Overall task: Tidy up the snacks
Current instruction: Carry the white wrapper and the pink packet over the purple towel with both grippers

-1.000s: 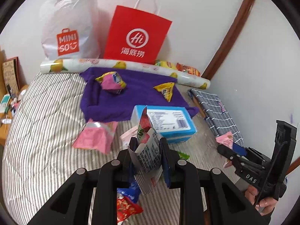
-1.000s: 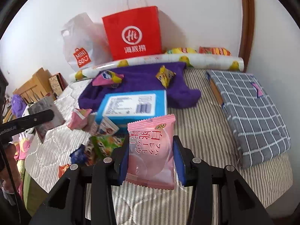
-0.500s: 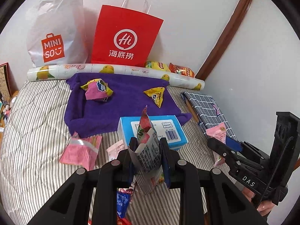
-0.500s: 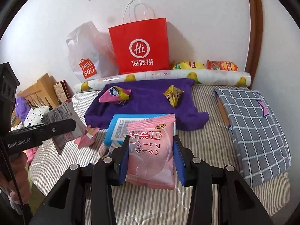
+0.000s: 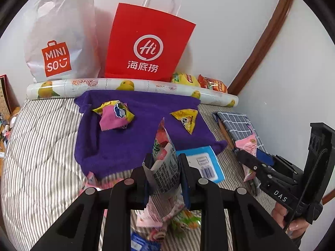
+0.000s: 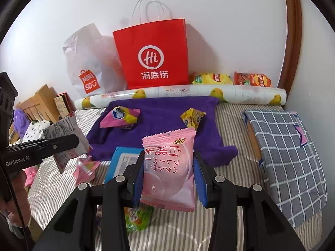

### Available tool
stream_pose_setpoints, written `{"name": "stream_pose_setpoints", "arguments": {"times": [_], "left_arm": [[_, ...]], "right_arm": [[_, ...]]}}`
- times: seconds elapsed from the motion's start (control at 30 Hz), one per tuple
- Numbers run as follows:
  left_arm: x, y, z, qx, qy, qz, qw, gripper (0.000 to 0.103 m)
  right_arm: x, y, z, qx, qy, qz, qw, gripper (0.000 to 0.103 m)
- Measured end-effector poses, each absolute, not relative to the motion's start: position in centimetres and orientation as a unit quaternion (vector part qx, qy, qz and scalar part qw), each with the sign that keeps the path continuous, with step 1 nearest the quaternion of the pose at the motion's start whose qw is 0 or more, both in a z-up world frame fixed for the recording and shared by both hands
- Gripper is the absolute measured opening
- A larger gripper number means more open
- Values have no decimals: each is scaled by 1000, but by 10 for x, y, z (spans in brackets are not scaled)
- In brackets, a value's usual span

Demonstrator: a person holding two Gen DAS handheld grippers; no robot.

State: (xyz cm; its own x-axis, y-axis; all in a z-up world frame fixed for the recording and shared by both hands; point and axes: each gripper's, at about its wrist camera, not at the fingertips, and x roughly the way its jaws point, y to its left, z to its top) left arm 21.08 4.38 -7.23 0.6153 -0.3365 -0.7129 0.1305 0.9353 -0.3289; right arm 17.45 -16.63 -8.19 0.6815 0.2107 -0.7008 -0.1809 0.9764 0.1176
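A pink peach snack packet (image 6: 168, 170), upright and clamped in the right gripper (image 6: 169, 179), is held just below the purple towel (image 6: 167, 113) at frame centre, while a silver packet (image 5: 165, 167) is pinched in the left gripper (image 5: 164, 179).

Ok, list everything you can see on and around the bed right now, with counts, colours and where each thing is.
Paper bag: one, red, against the wall.
Plastic bag: one, white, left of the red bag.
Printed roll: one, white with yellow fruit, along the wall.
Chip bags: two, yellow and red, behind the roll.
Towel: one, purple, on the striped bed.
Crumpled wrappers: two, pink-yellow and yellow, on the towel.
Box: one, blue, at the towel's near edge.
Checked bundle: one, grey, right side of the bed.
Left hand-held gripper: shut on a printed packet.
Right hand-held gripper: shut on a pink packet.
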Motion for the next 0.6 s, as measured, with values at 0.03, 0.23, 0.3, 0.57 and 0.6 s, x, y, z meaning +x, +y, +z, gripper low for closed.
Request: {"name": "stream_pose_setpoints", "arguments": {"times": [0.03, 0.23, 0.3, 0.57, 0.6], "left_arm": [[215, 44, -73, -122, 418, -130, 891, 23], [238, 52, -76, -120, 419, -128, 891, 23], [245, 55, -78, -121, 419, -127, 891, 23], [271, 62, -84, -134, 419, -128, 889, 23], [274, 63, -85, -135, 420, -129, 888, 23]], "right_arm": [[179, -167, -83, 19, 385, 105, 917, 42], [205, -171, -88, 19, 391, 94, 916, 42], [213, -172, -91, 19, 393, 91, 915, 42], [240, -178, -102, 23, 399, 83, 913, 42], [244, -178, -104, 23, 399, 82, 913, 42]]}}
